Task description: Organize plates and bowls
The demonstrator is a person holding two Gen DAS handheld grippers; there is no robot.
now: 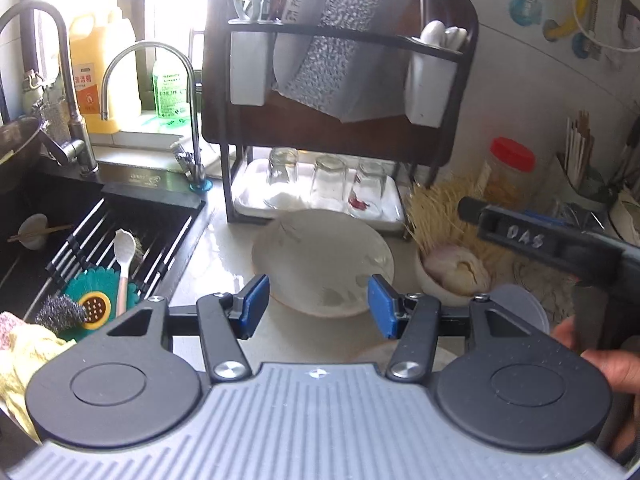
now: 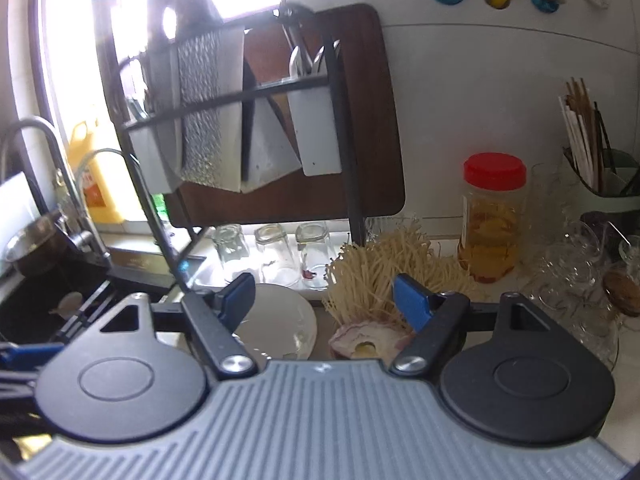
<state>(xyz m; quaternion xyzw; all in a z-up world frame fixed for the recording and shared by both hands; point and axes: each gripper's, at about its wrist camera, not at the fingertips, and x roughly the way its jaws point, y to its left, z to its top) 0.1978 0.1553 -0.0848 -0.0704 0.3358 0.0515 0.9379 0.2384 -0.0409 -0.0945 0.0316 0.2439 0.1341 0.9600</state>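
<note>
A white plate point(image 1: 320, 260) lies on the wet counter in front of the black dish rack point(image 1: 340, 40). My left gripper point(image 1: 318, 304) is open and empty, its blue pads either side of the plate's near rim, just above it. A small bowl of garlic point(image 1: 456, 272) stands right of the plate. My right gripper point(image 2: 324, 300) is open and empty, above the plate point(image 2: 276, 324) and the garlic bowl point(image 2: 368, 340). The right gripper's body also shows in the left wrist view point(image 1: 560, 248).
Three upturned glasses point(image 1: 324, 184) stand on the rack's white tray. A black sink point(image 1: 80, 232) with spoon, scrubbers and taps is at left. Dried noodles point(image 2: 384, 268), a red-lidded jar point(image 2: 492, 216), glassware point(image 2: 572, 276) and a chopstick holder point(image 2: 592, 152) crowd the right.
</note>
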